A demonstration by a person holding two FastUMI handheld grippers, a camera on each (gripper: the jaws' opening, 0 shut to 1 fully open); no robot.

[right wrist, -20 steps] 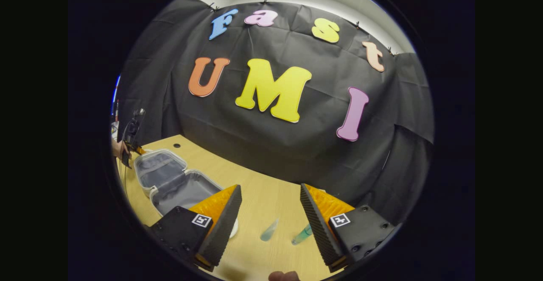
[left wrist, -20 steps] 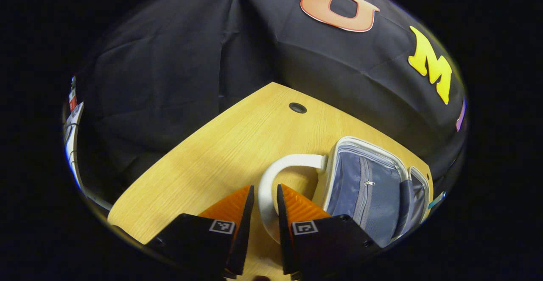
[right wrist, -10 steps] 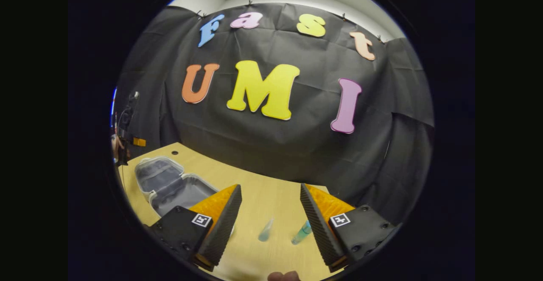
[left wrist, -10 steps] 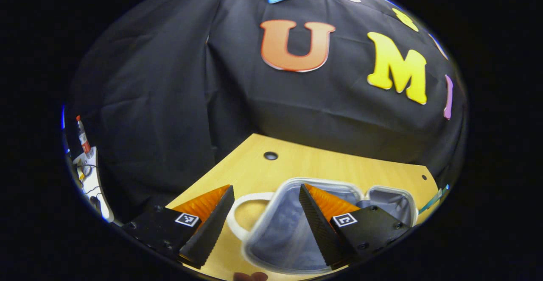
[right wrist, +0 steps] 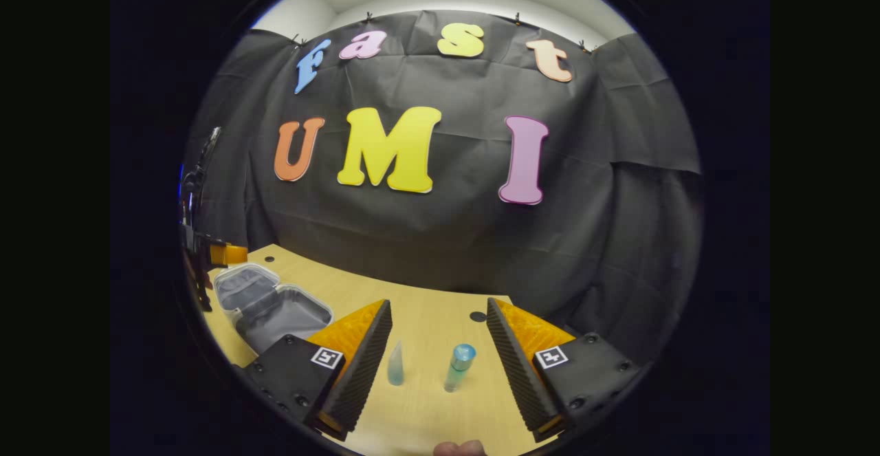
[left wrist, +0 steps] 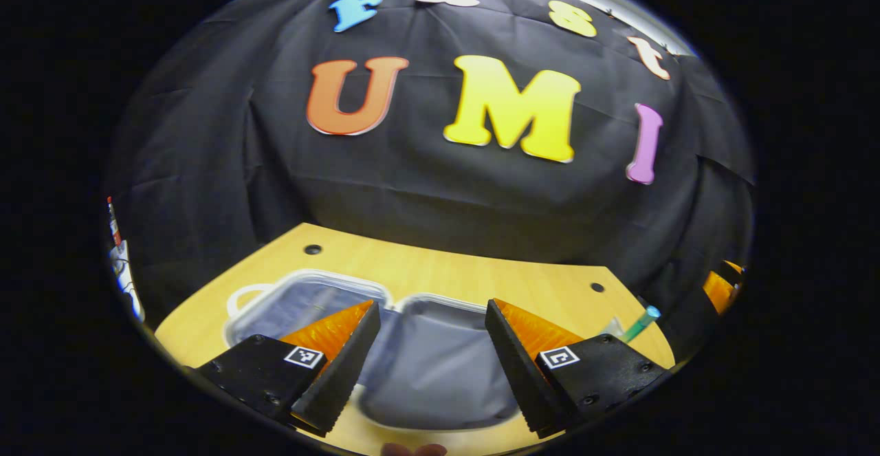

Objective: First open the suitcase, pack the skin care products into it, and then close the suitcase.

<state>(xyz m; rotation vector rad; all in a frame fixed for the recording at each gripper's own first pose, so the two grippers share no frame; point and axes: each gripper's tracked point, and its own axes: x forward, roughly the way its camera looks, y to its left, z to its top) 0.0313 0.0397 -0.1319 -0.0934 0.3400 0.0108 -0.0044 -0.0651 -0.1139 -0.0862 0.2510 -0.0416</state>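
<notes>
The suitcase (left wrist: 440, 380) lies open on the wooden table (left wrist: 481, 274), both grey-lined halves facing up, its white handle (left wrist: 237, 296) at the left. My left gripper (left wrist: 432, 305) hovers open above it, holding nothing. In the right gripper view the suitcase (right wrist: 275, 308) sits far left. My right gripper (right wrist: 438, 302) is open over the table, holding nothing. A small clear tube (right wrist: 395, 365) and a teal bottle with a blue cap (right wrist: 458, 366) lie beyond it, in line with the gap between its fingers. The teal bottle (left wrist: 641, 321) also shows at the right of the left gripper view.
Small round holes (right wrist: 477, 316) mark the tabletop, another near the back left corner (left wrist: 313, 249). The black cloth wall stands close behind the table. Bare wood lies to the right of the suitcase (left wrist: 550, 291). The left gripper (right wrist: 206, 256) and its holder's hand show beside the suitcase.
My left gripper let go of the white handle, opened, and swung right over the open suitcase. The right gripper turned until the two products line up with the gap between its fingers.
</notes>
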